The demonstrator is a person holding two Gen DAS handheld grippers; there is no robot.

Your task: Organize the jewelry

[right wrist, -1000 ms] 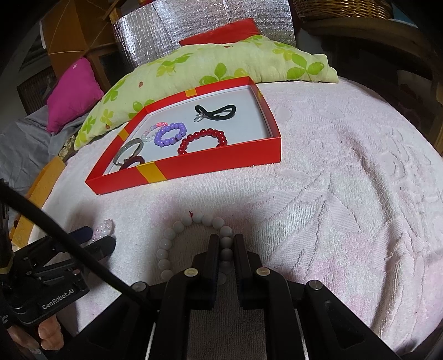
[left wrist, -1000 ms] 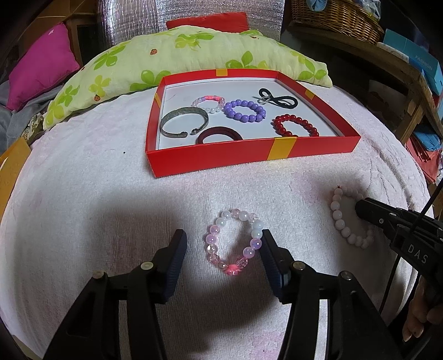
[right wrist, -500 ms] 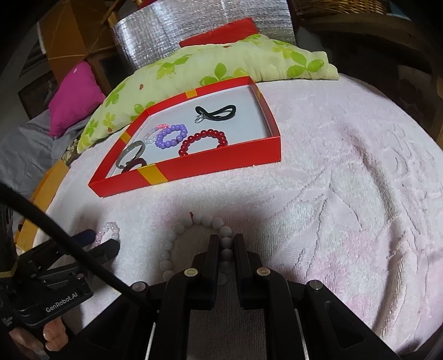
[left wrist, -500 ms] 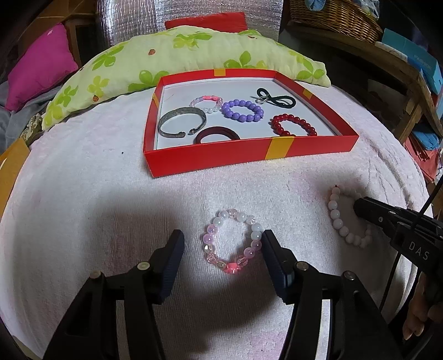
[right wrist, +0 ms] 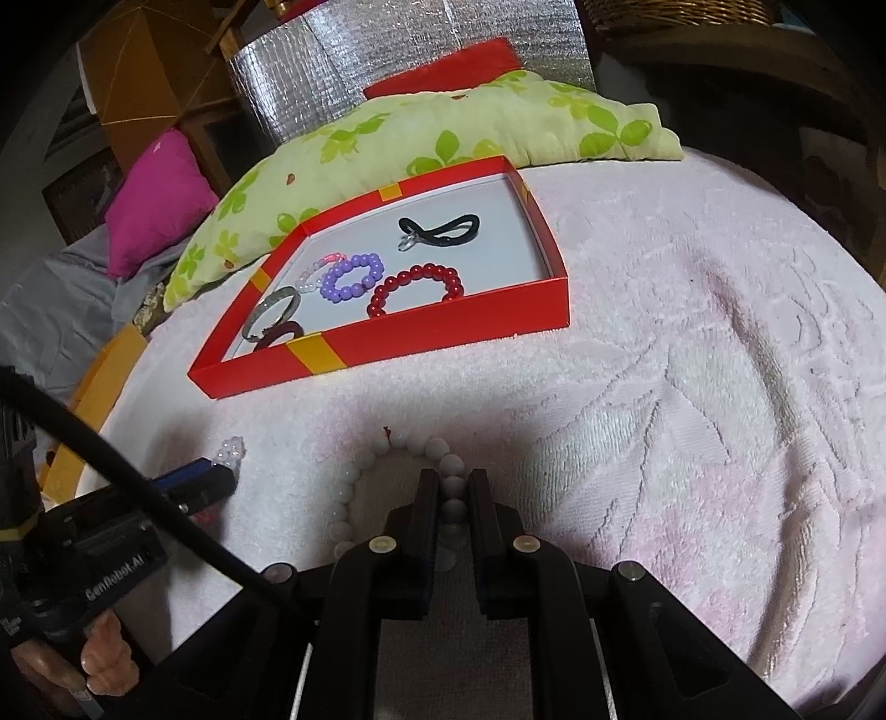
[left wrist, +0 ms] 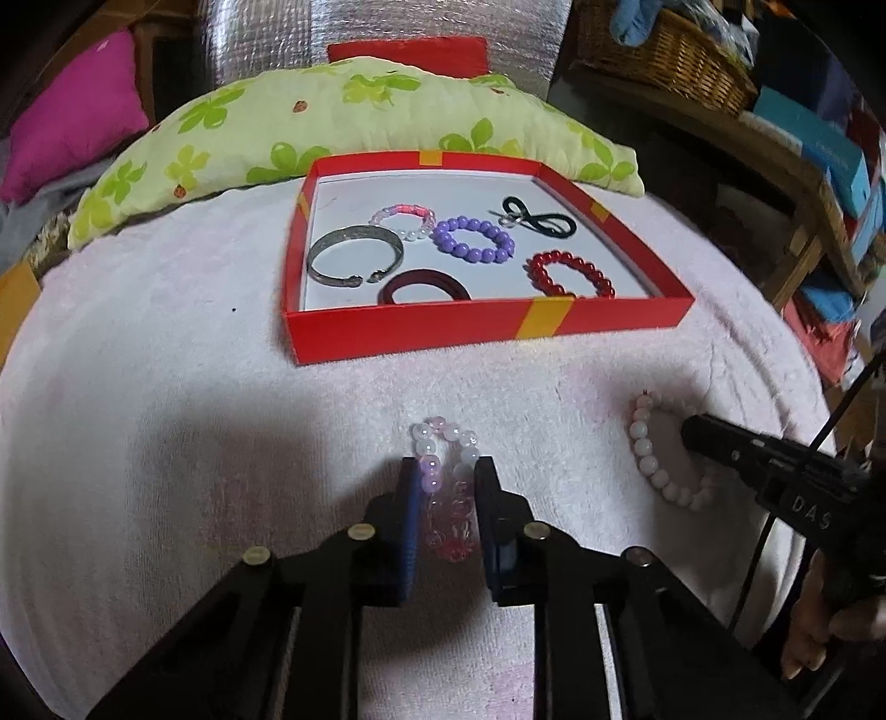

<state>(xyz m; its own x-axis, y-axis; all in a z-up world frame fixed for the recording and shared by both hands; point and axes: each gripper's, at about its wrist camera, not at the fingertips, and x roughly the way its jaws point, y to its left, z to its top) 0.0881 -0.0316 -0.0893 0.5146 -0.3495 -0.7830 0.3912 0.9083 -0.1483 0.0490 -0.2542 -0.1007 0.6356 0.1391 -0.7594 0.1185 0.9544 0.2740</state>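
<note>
Left claw (left wrist: 447, 471) has just been closing, squeezing the pink bracelet (left wrist: 446, 493) between its pads; right claw (right wrist: 448, 482) pinches white beads (right wrist: 453, 487). I'd lift slowly (beads slip) toward the box (left wrist: 487, 332) ahead.

bed: pale pink towel (left wrist: 166, 387) | pillow: green floral (left wrist: 343, 127) | cushion: magenta (left wrist: 72, 149) | shelf: wicker basket (left wrist: 664, 50)
</note>
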